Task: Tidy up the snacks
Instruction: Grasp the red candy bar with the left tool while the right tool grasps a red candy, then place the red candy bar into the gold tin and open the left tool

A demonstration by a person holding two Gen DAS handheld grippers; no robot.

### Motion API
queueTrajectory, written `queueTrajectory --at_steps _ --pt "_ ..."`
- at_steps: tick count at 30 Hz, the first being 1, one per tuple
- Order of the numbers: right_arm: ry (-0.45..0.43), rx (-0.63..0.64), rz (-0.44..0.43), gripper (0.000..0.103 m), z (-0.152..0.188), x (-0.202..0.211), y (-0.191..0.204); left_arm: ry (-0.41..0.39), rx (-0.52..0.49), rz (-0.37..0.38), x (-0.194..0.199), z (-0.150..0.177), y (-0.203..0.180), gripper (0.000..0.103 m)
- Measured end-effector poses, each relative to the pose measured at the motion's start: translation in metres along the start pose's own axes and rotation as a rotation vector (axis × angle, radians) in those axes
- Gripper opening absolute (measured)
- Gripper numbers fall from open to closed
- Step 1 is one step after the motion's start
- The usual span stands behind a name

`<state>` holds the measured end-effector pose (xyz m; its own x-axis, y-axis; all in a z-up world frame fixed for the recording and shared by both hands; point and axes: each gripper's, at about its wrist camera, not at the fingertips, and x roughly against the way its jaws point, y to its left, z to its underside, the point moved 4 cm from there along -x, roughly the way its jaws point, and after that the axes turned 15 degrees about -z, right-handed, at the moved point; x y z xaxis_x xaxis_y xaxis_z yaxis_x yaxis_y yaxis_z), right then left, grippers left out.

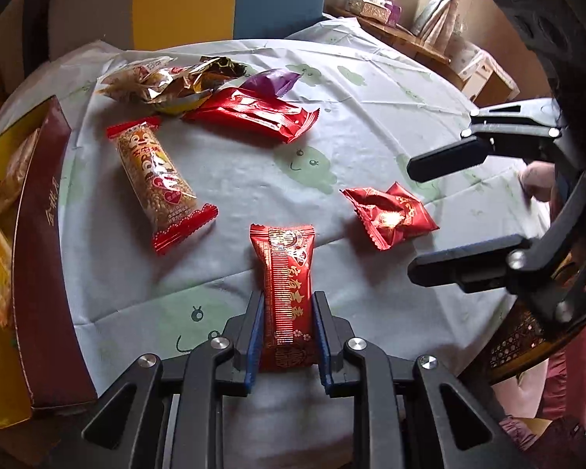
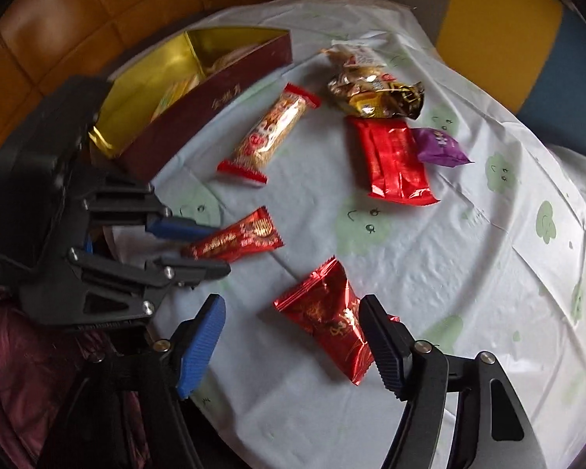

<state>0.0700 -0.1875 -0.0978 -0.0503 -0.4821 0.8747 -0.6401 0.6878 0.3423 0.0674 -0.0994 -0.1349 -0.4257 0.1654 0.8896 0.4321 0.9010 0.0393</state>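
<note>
- Broadly, a dark red cardboard box with gold lining (image 2: 215, 90) sits at the pale blue tablecloth's (image 2: 429, 273) edge.
- Left gripper (image 1: 287, 336) pinches a long red foil snack bar (image 1: 283, 273).
- Right gripper (image 2: 293, 336), spread wide, straddles a square red foil snack packet (image 2: 324, 316) lying on the cloth.

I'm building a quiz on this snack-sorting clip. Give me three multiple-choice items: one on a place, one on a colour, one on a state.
1. Where is the open box?
A. On the table's left edge, as the left wrist view shows it
B. On the floor
C. On a chair

2. The box's inner lining is:
A. Silver
B. Gold
C. White

3. The left gripper is:
A. Open and empty
B. Shut on a purple pouch
C. Shut on a long red snack pack

Key: A, the box sits at the table edge; B, gold shows inside; C, the left gripper clamps the long red snack pack.
</note>
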Motion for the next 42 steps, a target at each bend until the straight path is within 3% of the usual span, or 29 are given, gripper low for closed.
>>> queueTrajectory --at_steps 6,9,11,20,24,29,33,38,42 --pt "0.09 0.029 0.087 0.067 0.006 -0.01 -0.013 -0.001 0.029 0.03 -0.001 -0.001 0.003 0.024" --pt "0.118 0.037 0.105 0.046 0.009 -0.02 -0.016 -0.007 0.034 0.033 0.0 0.0 0.004 0.025" --pt "0.115 0.03 0.119 0.039 0.007 -0.025 -0.02 -0.01 0.036 0.034 0.0 0.0 0.004 0.025" --pt "-0.009 -0.139 0.032 0.041 -0.006 -0.024 -0.052 -0.023 0.03 0.017 0.003 0.002 0.003 0.024" --pt "-0.006 -0.126 0.049 0.041 -0.005 -0.025 -0.054 -0.044 0.024 0.003 0.009 0.0 0.001 0.023" --pt "-0.002 -0.102 0.081 0.041 0.001 -0.028 -0.048 -0.115 0.05 0.053 0.037 -0.006 0.012 0.023" --pt "-0.007 -0.122 0.066 0.042 0.002 -0.026 -0.051 -0.181 0.13 0.068 0.067 -0.013 0.041 0.023" --pt "-0.003 -0.105 0.088 0.042 0.001 -0.029 -0.046 -0.227 0.311 0.037 0.095 -0.02 0.106 0.023" --pt "0.003 -0.068 0.12 0.042 0.003 -0.035 -0.036 -0.19 0.491 -0.018 0.095 -0.019 0.173 0.023"
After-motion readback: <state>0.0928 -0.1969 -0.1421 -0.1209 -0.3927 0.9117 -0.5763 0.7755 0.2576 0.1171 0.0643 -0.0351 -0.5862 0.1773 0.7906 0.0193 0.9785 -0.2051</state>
